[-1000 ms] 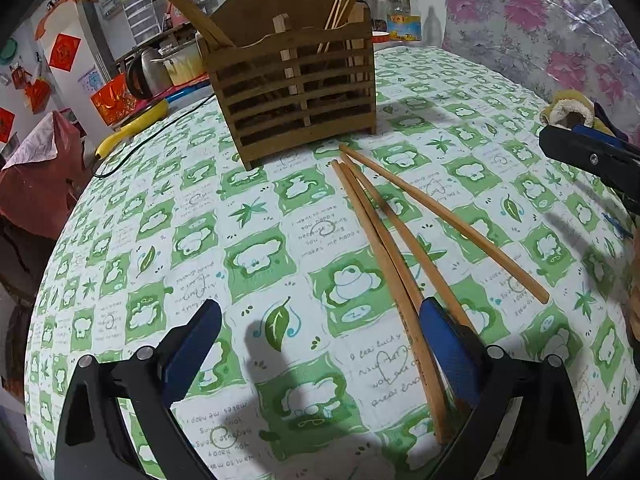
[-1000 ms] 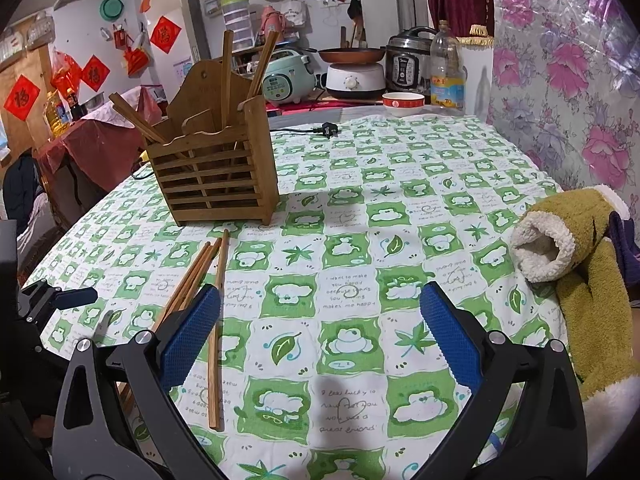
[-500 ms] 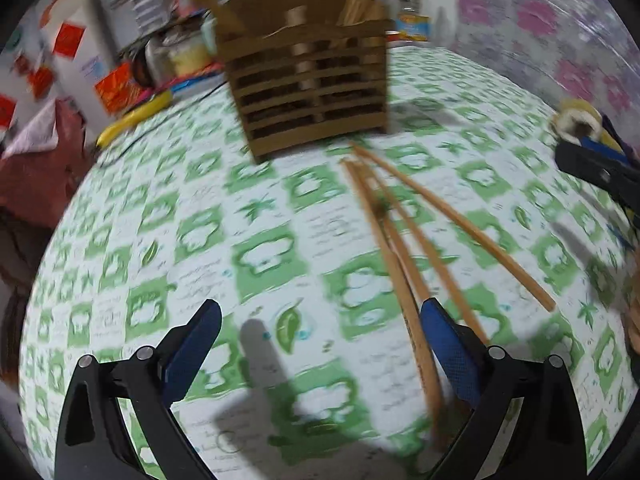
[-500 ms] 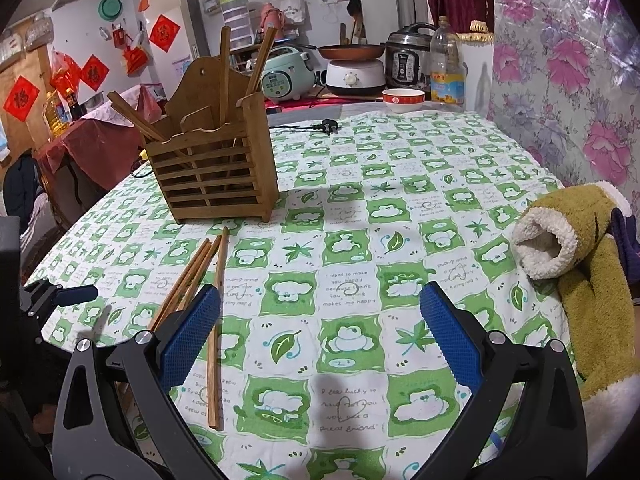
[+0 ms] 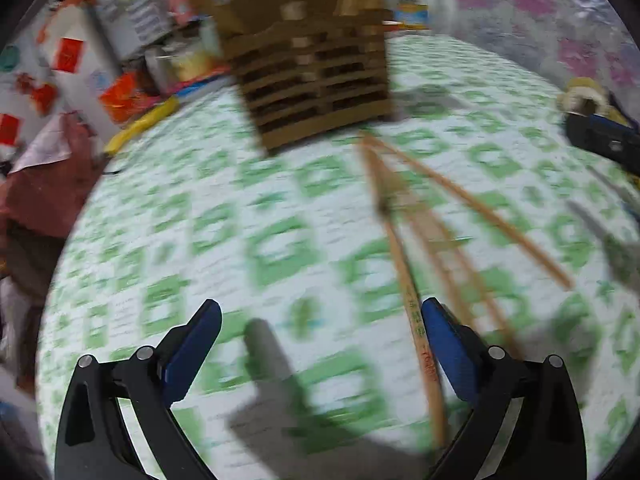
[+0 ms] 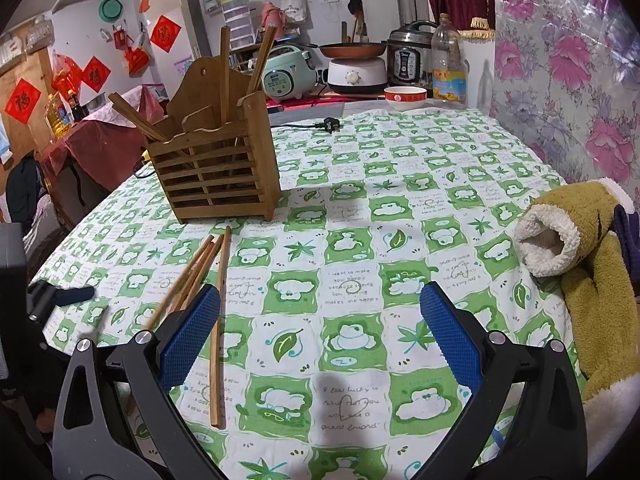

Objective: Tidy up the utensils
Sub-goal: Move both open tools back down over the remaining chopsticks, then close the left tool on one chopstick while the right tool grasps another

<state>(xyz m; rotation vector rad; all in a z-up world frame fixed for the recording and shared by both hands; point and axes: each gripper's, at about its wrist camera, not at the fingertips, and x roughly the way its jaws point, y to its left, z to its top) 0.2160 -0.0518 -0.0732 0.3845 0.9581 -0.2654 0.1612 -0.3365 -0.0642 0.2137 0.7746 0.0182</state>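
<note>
Left view is blurred; both grippers [image 5: 320, 336] [image 6: 320, 320] gape wide, empty; right finger [image 6: 188, 336] hides chopsticks [image 6: 218, 320] partly.

Both tongs look alike: left tongs [image 5: 320, 336] and right tongs [image 6: 320, 324] have black angular arms, silver screws and blue textured pads [image 6: 450, 336].

Heavily motion-blurred in the left wrist view, sharp in the right. Evenly lit indoors, soft shadows on the tablecloth [image 6: 360, 208]. Fisheye-curved, dark at corners.
</note>
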